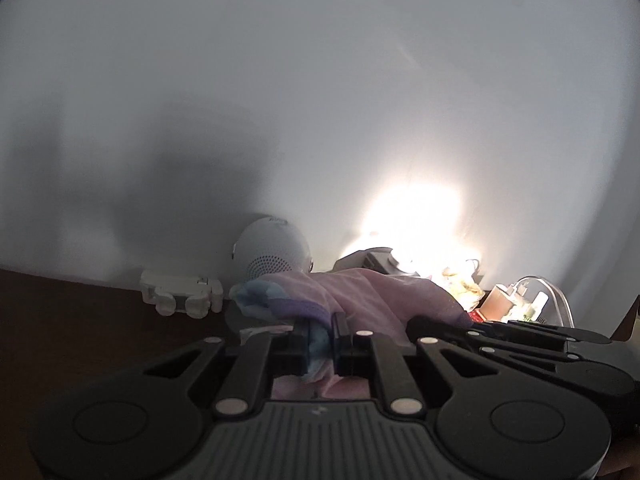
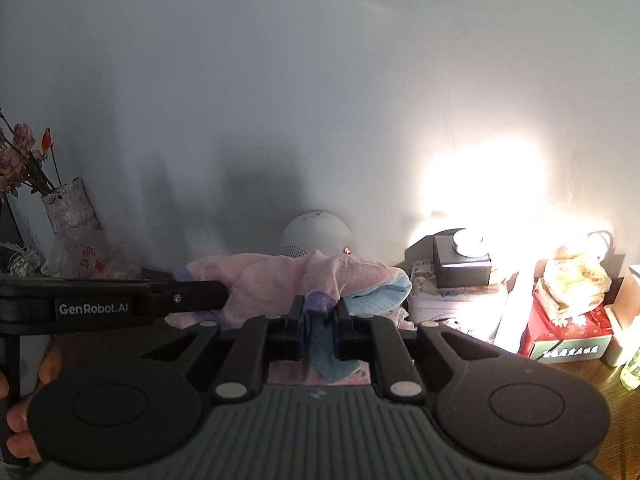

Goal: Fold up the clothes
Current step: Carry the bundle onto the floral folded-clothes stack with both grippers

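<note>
Both claws are gripping the same pink garment [image 1: 372, 296] and holding it bunched just above the desk [image 1: 80, 312]. The left claw [image 1: 320, 332] is clenching a blue and purple edge of it, and the right claw [image 2: 320, 320] is pinching a blue mesh hem, with a flap hanging down between its fingers. The cloth is running sideways, its long axis stretching left to right from one claw across to the other, parallel to the wall [image 2: 320, 80]; which end is which, I cannot tell. Behind it, the round white speaker [image 2: 316, 232] is sitting against the wall, half hidden by the fabric. To the right, a glowing lamp [image 2: 466, 242] is standing on a dark box, with a red carton [image 2: 568, 336] beside it. On the far left, a vase of dried flowers [image 2: 70, 204] is leaning, and a white folded gadget [image 1: 180, 292] is lying near the speaker.
</note>
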The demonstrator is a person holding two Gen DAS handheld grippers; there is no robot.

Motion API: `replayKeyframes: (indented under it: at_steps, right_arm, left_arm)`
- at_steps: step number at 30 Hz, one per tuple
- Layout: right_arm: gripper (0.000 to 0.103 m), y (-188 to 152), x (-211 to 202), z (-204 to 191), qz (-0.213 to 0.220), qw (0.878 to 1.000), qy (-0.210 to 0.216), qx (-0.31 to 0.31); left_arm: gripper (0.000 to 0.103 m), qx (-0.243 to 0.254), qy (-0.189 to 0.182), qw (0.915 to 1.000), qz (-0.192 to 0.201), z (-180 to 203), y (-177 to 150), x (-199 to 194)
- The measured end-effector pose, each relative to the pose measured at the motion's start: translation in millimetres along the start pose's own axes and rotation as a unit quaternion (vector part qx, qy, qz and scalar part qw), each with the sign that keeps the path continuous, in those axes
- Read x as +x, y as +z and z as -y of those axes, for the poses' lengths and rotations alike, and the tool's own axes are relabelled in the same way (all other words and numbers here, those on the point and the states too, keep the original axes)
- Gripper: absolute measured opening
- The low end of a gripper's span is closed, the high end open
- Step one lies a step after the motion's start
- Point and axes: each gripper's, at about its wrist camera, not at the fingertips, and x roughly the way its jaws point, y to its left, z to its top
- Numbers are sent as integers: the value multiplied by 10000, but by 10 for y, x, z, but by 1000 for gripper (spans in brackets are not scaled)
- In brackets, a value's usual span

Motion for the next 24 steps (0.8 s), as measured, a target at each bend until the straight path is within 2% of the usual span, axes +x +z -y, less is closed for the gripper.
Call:
replayKeyframes:
  at_steps: [4,8,11,13,14,15,16,19,22,24]
  right_arm:
    - [12,-116,118,37,-150,9999,37,66]
    - [12,-127,84,47,-254,9996,53,86]
    - [13,-62,6,74,-155,9998,33,145]
    - [16,-103,90,95,-347,9993,-39,104]
    - [24,-140,141,110,-444,9990,-90,67]
    - [28,-177,185,127,-529,9985,-148,37]
    - [34,-216,194,153,-547,9982,-231,42]
    - [40,-251,56,222,-309,9985,-445,81]
    - [40,-141,-170,276,211,9960,-865,63]
    - [31,-51,-311,309,597,9921,-1104,62]
  left_arm:
    - [9,-249,-102,9996,-90,-127,-63,22]
    - [9,-246,-98,9996,-113,-90,-49,31]
    - [11,-239,-143,9994,-207,-71,-72,57]
    - [22,-222,57,9996,-191,-81,-127,103]
    - [32,-227,208,9995,-116,-95,-163,113]
    - [40,-226,362,9991,-26,-111,-200,117]
    - [42,-224,384,9990,32,-118,-229,108]
    - [46,-166,302,9994,100,-124,-284,53]
    - [50,-6,783,9969,96,-93,-157,-145]
    - [49,15,1104,9930,414,-49,-41,-285]
